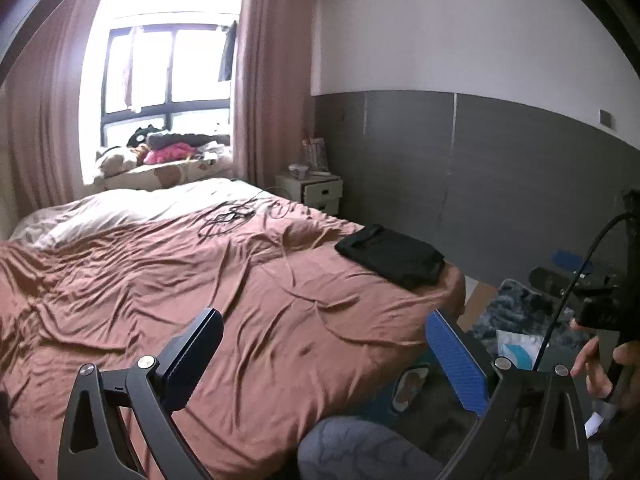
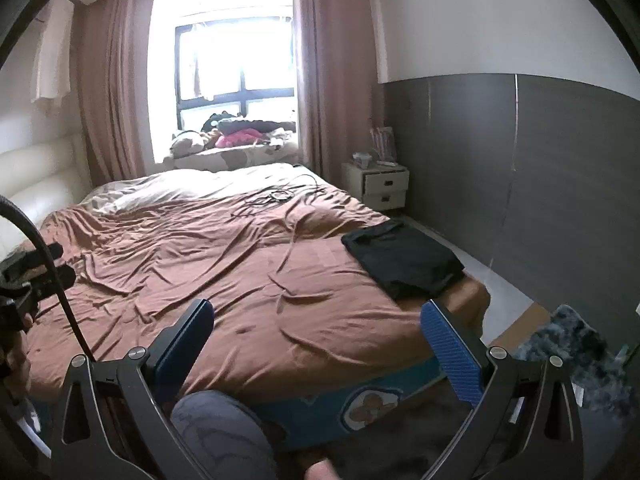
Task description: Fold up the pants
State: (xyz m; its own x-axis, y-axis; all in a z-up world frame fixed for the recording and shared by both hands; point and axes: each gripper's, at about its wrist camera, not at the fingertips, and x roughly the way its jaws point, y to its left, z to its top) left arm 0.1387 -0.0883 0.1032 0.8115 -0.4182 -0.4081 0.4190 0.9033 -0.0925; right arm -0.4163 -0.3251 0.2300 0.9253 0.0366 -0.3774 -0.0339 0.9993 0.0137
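Black pants lie folded into a flat rectangle on the near right corner of the bed; they also show in the right wrist view. My left gripper is open and empty, held above the near edge of the bed, left of and nearer than the pants. My right gripper is open and empty, also over the near bed edge, short of the pants. The right gripper's body shows at the right of the left wrist view.
The bed has a wrinkled brown sheet and a white pillow. Black cables lie at its far middle. A white nightstand stands by the grey wall. A fluffy rug covers the floor at right. My knee is below.
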